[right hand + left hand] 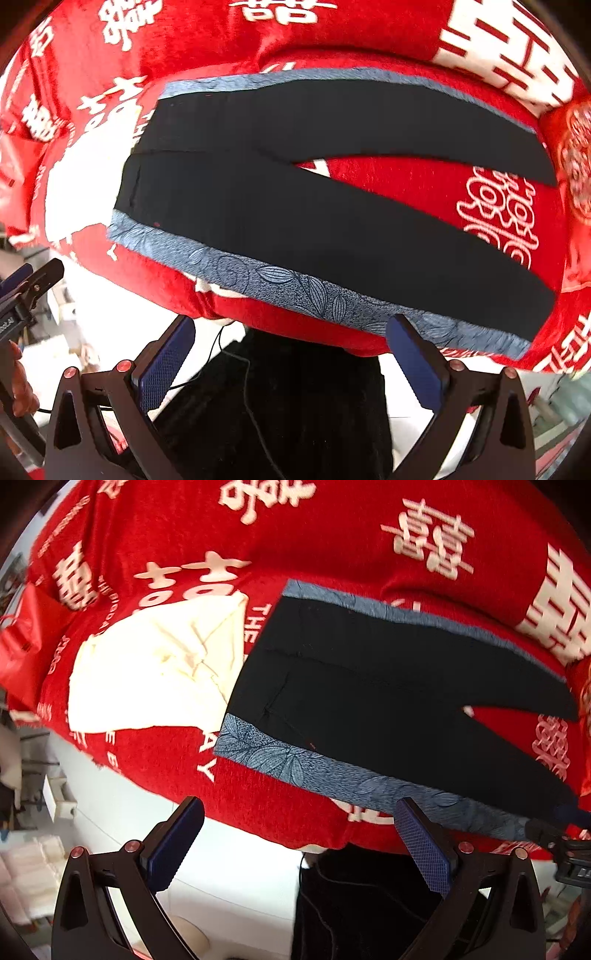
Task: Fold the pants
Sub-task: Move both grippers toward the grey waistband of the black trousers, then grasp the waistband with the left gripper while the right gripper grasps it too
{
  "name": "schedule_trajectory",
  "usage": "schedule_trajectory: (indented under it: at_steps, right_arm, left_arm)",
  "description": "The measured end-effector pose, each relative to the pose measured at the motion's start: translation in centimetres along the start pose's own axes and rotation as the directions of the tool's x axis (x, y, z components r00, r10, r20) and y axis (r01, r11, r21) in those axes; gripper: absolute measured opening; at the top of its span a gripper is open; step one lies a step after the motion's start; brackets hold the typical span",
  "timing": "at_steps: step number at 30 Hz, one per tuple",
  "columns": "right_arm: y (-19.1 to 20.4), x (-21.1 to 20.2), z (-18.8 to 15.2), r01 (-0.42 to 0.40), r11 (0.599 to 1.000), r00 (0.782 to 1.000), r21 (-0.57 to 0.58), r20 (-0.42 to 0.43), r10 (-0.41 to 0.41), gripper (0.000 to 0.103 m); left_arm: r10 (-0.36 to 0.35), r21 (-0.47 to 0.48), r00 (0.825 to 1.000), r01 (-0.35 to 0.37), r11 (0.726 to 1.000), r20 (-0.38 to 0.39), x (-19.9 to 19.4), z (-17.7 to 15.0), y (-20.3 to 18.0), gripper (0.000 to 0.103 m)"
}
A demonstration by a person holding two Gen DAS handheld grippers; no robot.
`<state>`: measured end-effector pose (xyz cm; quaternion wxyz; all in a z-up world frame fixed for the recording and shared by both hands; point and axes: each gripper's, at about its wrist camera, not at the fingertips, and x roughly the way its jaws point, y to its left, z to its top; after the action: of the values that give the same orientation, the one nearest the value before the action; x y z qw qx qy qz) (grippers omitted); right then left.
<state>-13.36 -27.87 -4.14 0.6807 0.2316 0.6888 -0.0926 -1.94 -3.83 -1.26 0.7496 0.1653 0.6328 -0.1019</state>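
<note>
Red plush blanket (295,546) printed with white characters covers the whole work surface and fills the upper part of both views, its near edge dropping off to a pale floor at lower left. At centre left of the left wrist view lies one crumpled cream cloth (155,672), just beside the waistband end of the single pair of black pants with blue leaf-patterned side stripes (369,686). These pants lie flat, waist toward the left, and their two legs run rightward and part into a narrow V that bares red blanket between them. In the right wrist view the pants (295,206) span the middle of the frame, the near blue stripe running close along the blanket's front edge. Bare blanket remains above and to the right. The left gripper (299,845) hovers at bottom centre, fingers spread wide, holding nothing. The right gripper (291,362) is likewise spread wide and empty, near that front stripe.
</note>
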Motion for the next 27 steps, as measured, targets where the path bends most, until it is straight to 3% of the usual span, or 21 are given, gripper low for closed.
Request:
schedule_trajectory:
  at_steps: [9, 27]
  right_arm:
    - [2.3, 6.2, 0.2, -0.004, 0.996, 1.0, 0.094, -0.005, 0.005, 0.103]
    - [3.5, 13.7, 1.6, -0.056, 0.984, 0.998, 0.168, 0.049, 0.048, 0.103]
  left_arm:
    - [-0.013, 0.103, 0.998, 0.02, 0.995, -0.062, 6.8, 1.4, 0.8, 0.103]
    - [-0.049, 0.14, 0.996, 0.059, 0.988, -0.073, 14.5, 1.7, 0.7, 0.103]
